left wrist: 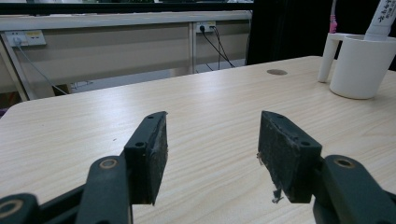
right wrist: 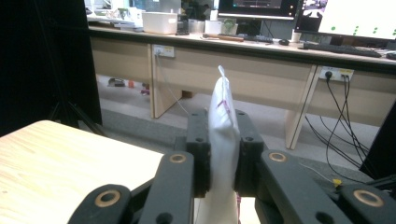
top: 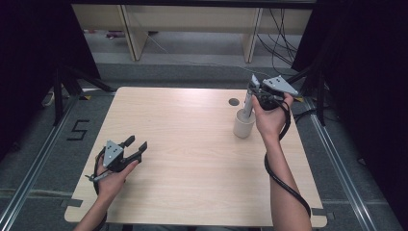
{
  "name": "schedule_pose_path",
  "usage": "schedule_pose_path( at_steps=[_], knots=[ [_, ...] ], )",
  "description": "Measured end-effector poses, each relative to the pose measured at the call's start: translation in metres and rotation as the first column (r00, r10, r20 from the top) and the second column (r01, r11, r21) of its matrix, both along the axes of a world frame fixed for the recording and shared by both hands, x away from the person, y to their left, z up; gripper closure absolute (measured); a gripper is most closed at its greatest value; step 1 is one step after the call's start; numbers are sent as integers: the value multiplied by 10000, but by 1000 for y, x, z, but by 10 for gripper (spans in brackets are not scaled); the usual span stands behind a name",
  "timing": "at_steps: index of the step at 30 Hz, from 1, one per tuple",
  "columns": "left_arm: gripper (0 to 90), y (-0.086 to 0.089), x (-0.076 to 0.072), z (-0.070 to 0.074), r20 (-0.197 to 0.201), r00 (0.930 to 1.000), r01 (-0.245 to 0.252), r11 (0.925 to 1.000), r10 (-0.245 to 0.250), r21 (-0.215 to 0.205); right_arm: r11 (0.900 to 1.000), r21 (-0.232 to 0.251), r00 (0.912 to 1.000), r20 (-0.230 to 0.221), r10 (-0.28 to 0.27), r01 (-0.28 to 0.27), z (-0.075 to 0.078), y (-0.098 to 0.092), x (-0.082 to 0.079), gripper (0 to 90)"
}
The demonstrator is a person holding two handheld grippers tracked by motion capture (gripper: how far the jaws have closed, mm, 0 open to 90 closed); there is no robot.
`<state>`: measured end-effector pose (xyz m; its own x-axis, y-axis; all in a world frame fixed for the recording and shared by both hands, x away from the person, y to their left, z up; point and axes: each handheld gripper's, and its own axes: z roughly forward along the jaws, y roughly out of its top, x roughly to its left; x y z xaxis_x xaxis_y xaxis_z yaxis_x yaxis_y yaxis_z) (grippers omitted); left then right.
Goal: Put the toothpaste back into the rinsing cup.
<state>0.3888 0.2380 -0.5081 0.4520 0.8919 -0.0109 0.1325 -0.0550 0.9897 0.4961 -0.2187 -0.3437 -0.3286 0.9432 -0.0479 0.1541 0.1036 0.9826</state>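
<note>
While the right claw (top: 252,91) clamps the white toothpaste tube (right wrist: 223,126) near its crimped end, holding it upright in the white cup (top: 243,124) at the bench's (top: 192,159) far right, probably for control, the left claw (top: 136,144) rests apart, empty.

Light wood table (top: 192,159); white cup (top: 243,126) standing near right edge.
</note>
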Motion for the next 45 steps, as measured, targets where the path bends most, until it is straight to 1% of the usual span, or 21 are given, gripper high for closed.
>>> schedule_pose_path(
  at_steps=[2,3,5,6,7,11,14,15,17,18,20,27,28,30,33,34,36,37,39,40,45],
  knots=[
    [423,0,0,0,2,10000,3,10000,-3,4,10000,-56,10000,20,-19,19,-3,0,2,805],
    [422,0,0,0,-1,10000,2,10000,-2,1,10000,5,9999,-117,-39,39,-4,0,2,805],
    [422,0,0,0,-3,10000,-5,10000,5,10,9999,-121,10000,-55,-33,32,-6,-1,4,804],
    [422,0,0,0,1,10000,-3,10000,3,3,10000,23,9999,-117,-60,61,-8,0,4,804],
    [422,0,0,0,-2,10000,-4,10000,4,6,10000,-30,9998,-193,-47,47,-9,0,4,804],
    [422,0,0,0,-1,10000,-4,10000,4,7,9999,-113,9998,-158,-105,103,-15,-1,7,804],
    [422,0,0,-1,-8,10000,2,10000,-2,3,9999,-96,9994,-321,-123,120,-20,-1,8,804],
    [422,0,0,-1,-14,10000,7,10000,-7,-1,9999,-68,9995,-280,-136,134,-21,-1,8,804],
    [422,0,0,-1,6,10000,27,10000,-27,-18,9997,-235,9998,-182,-125,121,-23,-2,10,804],
    [422,0,0,-1,-11,10000,9,10000,-9,-6,9998,-85,9991,-406,-156,152,-24,0,9,803],
    [421,0,0,-1,-8,10000,1,10000,-1,6,9997,-235,9995,-287,-126,119,-26,0,11,804],
    [421,0,0,-1,1,10000,33,10000,-33,-18,9998,-216,9995,-296,-61,55,-34,0,13,803],
    [421,0,0,-1,9,10000,30,10000,-30,-15,9997,-125,9991,-366,-201,197,-35,1,12,803],
    [421,0,0,-1,0,10000,27,10000,-27,-18,9996,-246,9991,-379,-166,157,-37,1,12,803],
    [421,0,0,-1,-17,10000,13,10000,-13,20,9997,-218,9990,-427,-135,126,-41,1,14,802],
    [421,0,0,-2,32,10000,30,10000,-30,-9,9994,-313,9993,-353,-158,147,-43,1,14,803],
    [421,-1,1,-2,111,9999,86,9999,-85,-67,9997,-128,9983,-533,-217,211,-46,3,13,803],
    [421,-1,1,-2,112,9999,86,9999,-85,-76,9997,-240,9984,-560,-86,72,-47,3,15,802],
    [421,-1,1,-2,104,9999,90,9999,-89,-88,9994,-336,9988,-472,-142,127,-50,3,16,802],
    [421,-1,0,-2,-31,10000,28,10000,-28,4,9992,-377,9985,-529,-128,108,-50,3,16,802],
    [421,-1,0,-2,-39,10000,40,10000,-40,6,9995,-296,9975,-696,-83,62,-56,5,18,802]
  ],
)
